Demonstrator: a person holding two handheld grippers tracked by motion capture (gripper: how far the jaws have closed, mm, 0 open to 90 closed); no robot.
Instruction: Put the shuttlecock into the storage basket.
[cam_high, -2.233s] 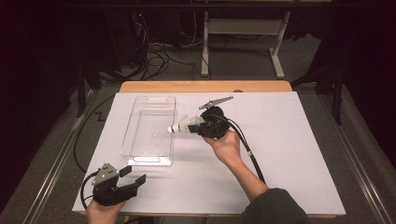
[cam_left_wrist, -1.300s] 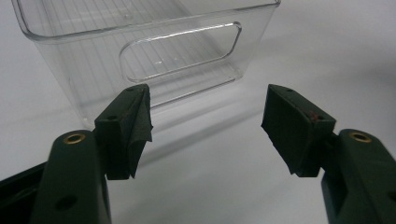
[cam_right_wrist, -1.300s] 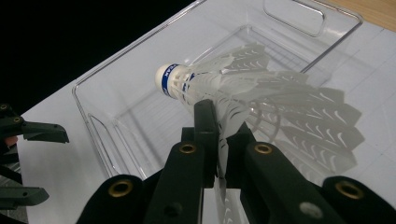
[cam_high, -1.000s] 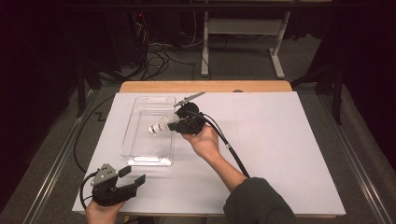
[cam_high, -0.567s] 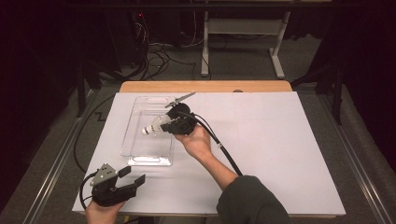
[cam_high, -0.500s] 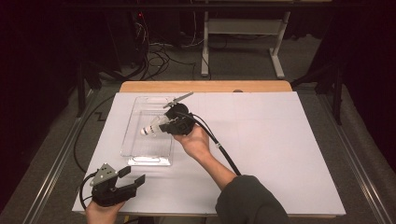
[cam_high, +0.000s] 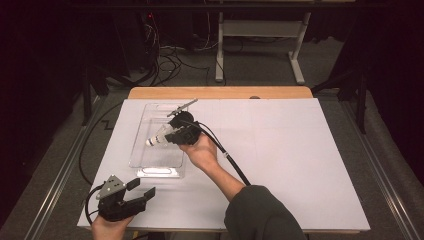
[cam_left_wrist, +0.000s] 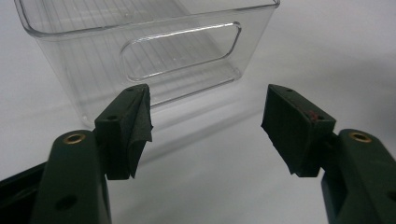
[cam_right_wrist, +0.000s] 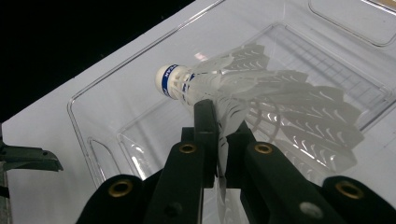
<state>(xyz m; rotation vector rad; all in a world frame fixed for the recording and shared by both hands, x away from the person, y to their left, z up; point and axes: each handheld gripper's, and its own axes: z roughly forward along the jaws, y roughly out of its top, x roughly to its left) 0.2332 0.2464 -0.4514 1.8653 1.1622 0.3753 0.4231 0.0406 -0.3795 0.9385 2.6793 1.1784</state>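
A white feather shuttlecock (cam_right_wrist: 243, 88) with a blue-banded cork hangs over the clear plastic bin (cam_high: 142, 160). My right gripper (cam_right_wrist: 219, 140) is shut on the edge of its feather skirt, cork pointing away from the jaws. In the high view the right gripper (cam_high: 172, 135) holds the shuttlecock (cam_high: 157, 140) above the bin's middle, cork toward the left. My left gripper (cam_high: 142, 190) rests near the table's front left edge, in front of the bin. In its own view the left gripper (cam_left_wrist: 205, 123) stands open with nothing between its pads (cam_left_wrist: 135, 126), facing the bin's handle wall (cam_left_wrist: 177, 51).
A white sheet (cam_high: 300, 150) covers the wooden table (cam_high: 220, 92). A cable (cam_high: 230, 160) trails from the right gripper along the forearm. Beyond the table stand a desk frame (cam_high: 260, 30) and loose floor cables (cam_high: 165, 55). Metal rails (cam_high: 55, 180) run along both table sides.
My right hand has carried the shuttlecock leftward from the bin's right rim to over the bin's middle. The left gripper has stayed in place.
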